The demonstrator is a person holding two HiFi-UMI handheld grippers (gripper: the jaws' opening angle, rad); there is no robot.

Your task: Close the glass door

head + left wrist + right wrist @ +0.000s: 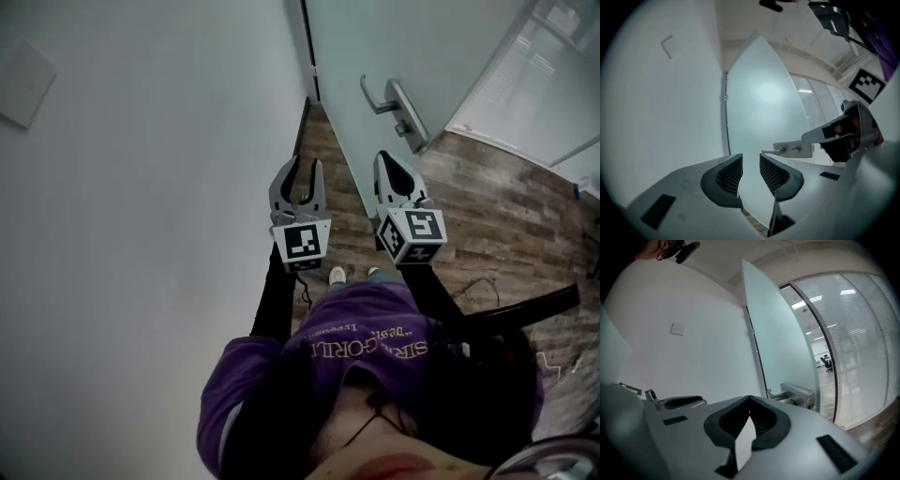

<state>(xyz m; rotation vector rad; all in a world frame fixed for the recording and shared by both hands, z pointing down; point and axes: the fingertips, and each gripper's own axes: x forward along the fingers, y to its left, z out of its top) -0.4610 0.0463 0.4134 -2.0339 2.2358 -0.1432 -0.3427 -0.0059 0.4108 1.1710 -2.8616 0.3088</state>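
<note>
Left gripper [302,178]: jaws apart, nothing between them. Right gripper [387,161]: jaws tip to tip, empty. Both are short of the frosted pale-green glass door [431,47], which stands open; its silver lever handle [405,111] is just beyond the right one. Approach step, I judge. Next comes contact at the handle, then a swing toward the frame. Only the right gripper view looks past the door to a lit room with a dark office chair [827,363].

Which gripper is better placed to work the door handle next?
Right, probably. In the head view the right gripper lines up with the handle on the glass door. The left gripper points at the floor beside the door's edge. Right's jaws are shut, left's open.
</note>
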